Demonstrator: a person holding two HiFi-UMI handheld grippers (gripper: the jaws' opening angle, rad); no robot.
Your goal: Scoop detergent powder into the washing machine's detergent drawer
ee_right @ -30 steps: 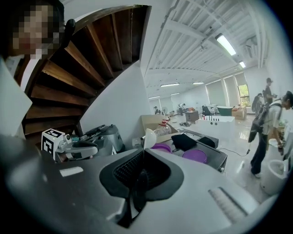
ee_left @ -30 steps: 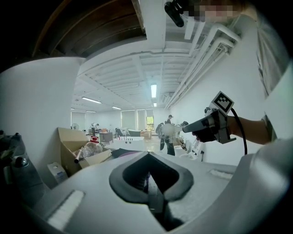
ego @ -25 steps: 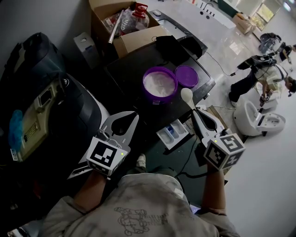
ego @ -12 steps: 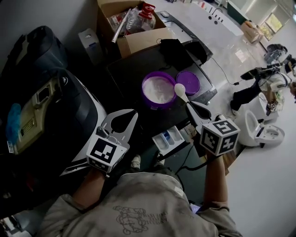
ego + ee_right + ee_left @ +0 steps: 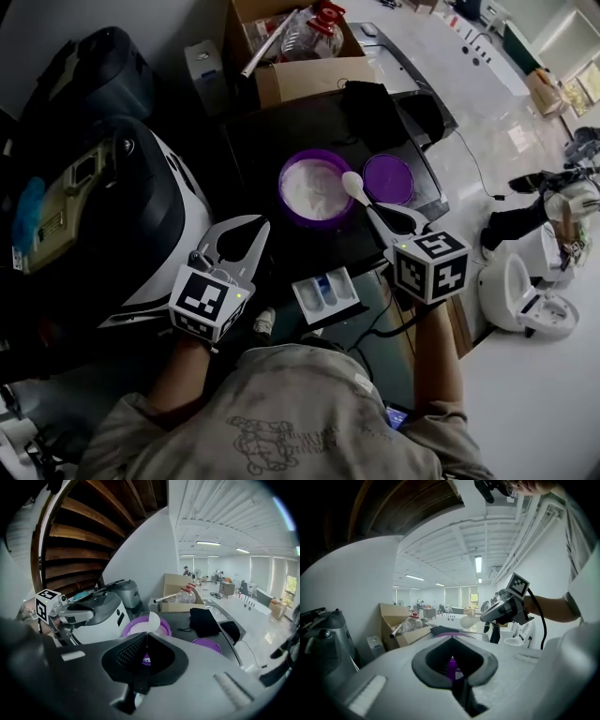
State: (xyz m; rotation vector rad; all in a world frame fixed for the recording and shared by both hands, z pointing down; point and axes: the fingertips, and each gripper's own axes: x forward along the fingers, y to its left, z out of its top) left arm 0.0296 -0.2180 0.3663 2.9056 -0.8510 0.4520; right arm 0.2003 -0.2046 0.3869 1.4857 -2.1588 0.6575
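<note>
A: Why is the right gripper (image 5: pixel 373 210) pinching the white spoon (image 5: pixel 353 185)?
B: Likely to scoop; the bowl hangs over the purple powder tub (image 5: pixel 287 201) just ahead.
A: And the detergent drawer (image 5: pixel 326 296)?
B: It's open, between both grippers. The left gripper (image 5: pixel 259 226) is pressed together, empty.

The handle of the spoon (image 5: pixel 353 185) is buried in the right gripper (image 5: pixel 382 216); compartments of the detergent drawer (image 5: pixel 305 302) are too dim to read, one seemingly bluish

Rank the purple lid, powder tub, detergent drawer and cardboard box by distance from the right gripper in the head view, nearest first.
1. Purple lid, just beyond the right gripper, and powder tub, to its left: too close to call.
2. Detergent drawer, down-left, nearer the person.
3. Cardboard box, at the far back.
</note>
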